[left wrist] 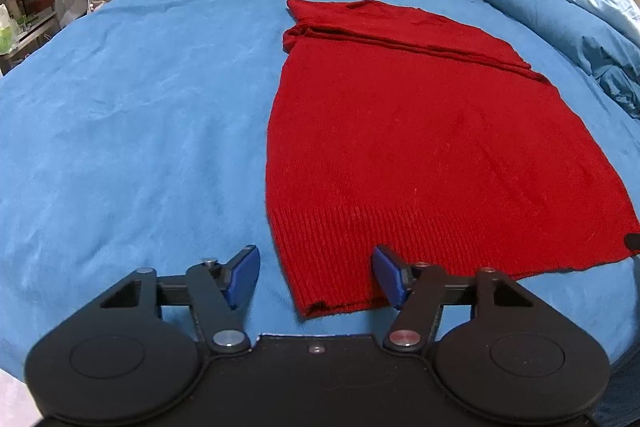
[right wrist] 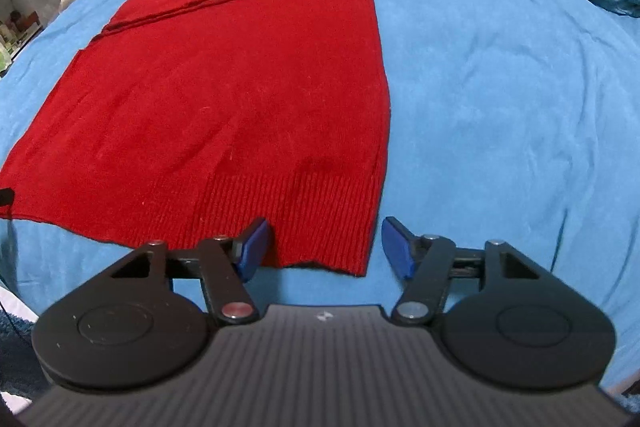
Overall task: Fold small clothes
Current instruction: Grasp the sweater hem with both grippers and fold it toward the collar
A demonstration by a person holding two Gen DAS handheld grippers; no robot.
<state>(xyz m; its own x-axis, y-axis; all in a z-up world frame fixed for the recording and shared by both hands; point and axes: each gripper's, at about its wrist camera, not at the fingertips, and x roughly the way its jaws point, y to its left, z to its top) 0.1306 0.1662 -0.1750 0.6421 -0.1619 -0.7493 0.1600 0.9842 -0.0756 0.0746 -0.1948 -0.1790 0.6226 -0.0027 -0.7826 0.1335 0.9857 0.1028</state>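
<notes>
Both claws gape: left gripper (left wrist: 316,277) and right gripper (right wrist: 324,247) each straddle a near hem corner of the red sweater (left wrist: 420,147) on the blue bed (left wrist: 140,107).

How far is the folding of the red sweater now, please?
Done: the red sweater lies flat on the blue bedsheet, its top part already folded across. In hand: nothing; the left claw and right claw are open at the two hem corners. Left: grip the hem and fold it up.
</notes>
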